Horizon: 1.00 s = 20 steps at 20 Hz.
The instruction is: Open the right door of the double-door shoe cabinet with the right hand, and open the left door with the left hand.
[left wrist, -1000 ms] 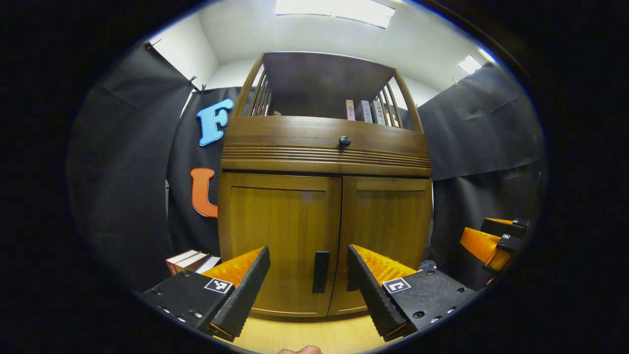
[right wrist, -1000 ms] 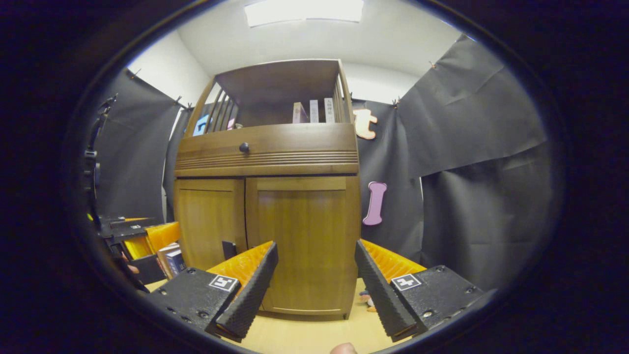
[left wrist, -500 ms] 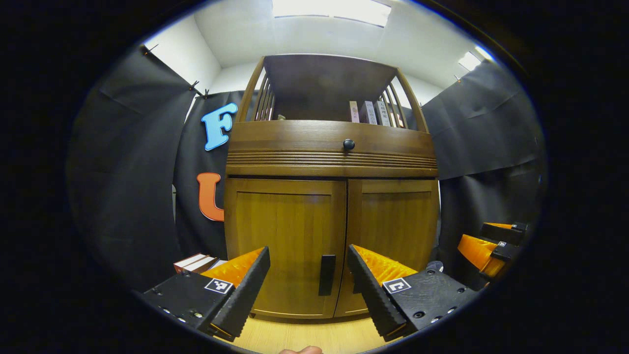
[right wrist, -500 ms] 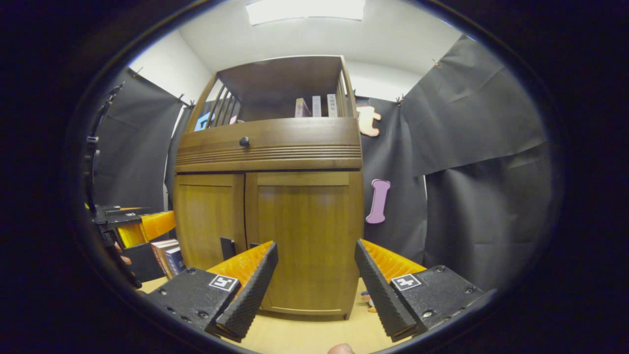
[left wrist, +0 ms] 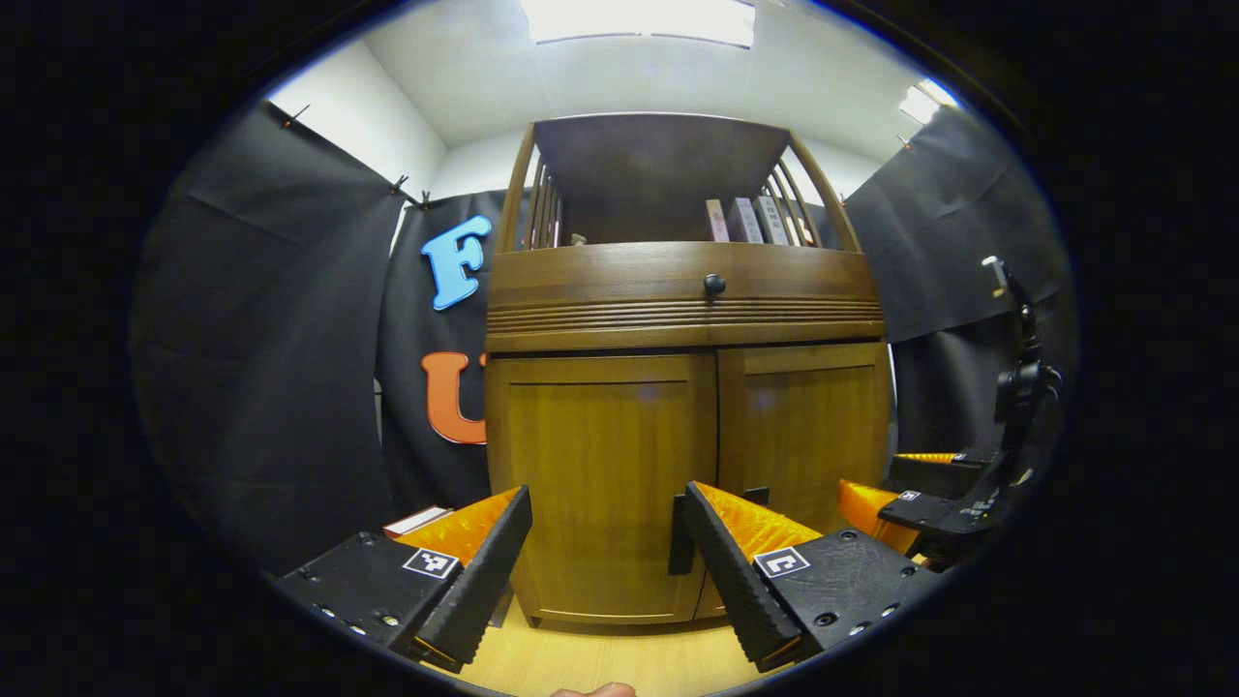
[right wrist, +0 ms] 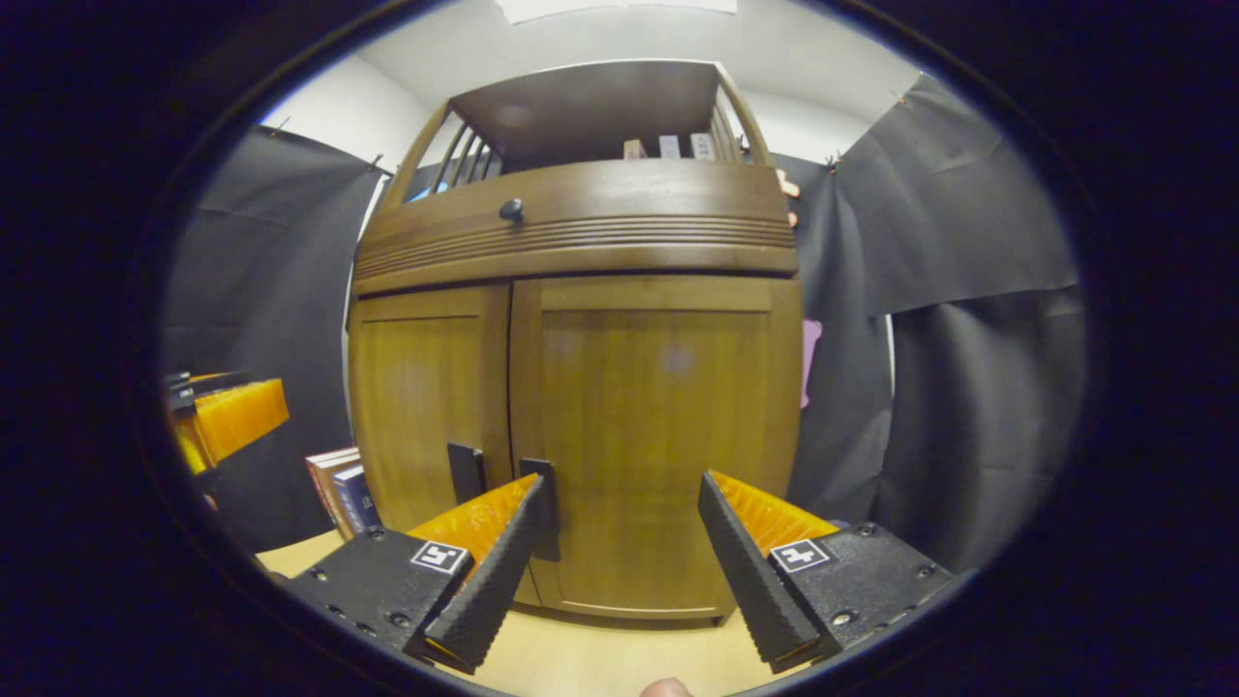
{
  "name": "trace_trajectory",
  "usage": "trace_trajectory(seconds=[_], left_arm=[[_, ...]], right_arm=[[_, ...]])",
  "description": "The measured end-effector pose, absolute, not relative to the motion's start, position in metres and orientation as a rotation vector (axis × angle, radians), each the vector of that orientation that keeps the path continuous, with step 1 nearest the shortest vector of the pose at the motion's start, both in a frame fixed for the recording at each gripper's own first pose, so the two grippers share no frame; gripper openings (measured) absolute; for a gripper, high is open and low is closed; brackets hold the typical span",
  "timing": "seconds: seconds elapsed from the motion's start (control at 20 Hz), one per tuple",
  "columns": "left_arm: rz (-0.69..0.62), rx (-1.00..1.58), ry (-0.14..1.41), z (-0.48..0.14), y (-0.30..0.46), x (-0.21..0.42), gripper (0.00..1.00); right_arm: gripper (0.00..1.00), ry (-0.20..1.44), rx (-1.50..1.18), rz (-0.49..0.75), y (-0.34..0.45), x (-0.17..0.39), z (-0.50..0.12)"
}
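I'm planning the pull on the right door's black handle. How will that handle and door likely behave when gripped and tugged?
The right door's handle looks like a stiff, flat black bar, so it should not flex. Its smooth faces may be slippery, though the right tool has ribbed fingers that should help. The right door looks like solid wood, probably swinging rigidly on hinges rather than tipping.

Staged recording booth, not real home: black cloth walls (left wrist: 271, 319) clipped up over white room walls, ceiling light panel (left wrist: 639, 19), wooden shoe cabinet (left wrist: 687, 426) on pale wood floor (right wrist: 600, 658), books (left wrist: 745, 221) on top shelf.
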<state>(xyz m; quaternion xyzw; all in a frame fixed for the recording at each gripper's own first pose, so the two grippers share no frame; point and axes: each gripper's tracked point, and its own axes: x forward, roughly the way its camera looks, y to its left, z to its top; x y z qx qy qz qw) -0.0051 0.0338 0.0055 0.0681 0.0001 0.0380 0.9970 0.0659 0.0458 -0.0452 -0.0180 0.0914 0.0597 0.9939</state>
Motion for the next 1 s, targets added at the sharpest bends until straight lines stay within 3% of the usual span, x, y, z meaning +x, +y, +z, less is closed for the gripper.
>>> trace_trajectory(seconds=[0.15, 0.4, 1.0], left_arm=[[0.147, 0.147, 0.013, 0.005, 0.065, -0.013, 0.95], [0.231, 0.144, 0.020, 0.004, 0.101, -0.027, 0.95], [0.282, 0.153, 0.055, -0.005, 0.125, -0.035, 0.95]], right_arm=[[0.99, 0.218, -0.039, 0.179, 0.078, 0.083, -0.061], [0.99, 0.289, -0.052, 0.179, 0.099, 0.110, -0.093], [0.71, 0.388, -0.039, 0.126, 0.113, 0.161, -0.139]])
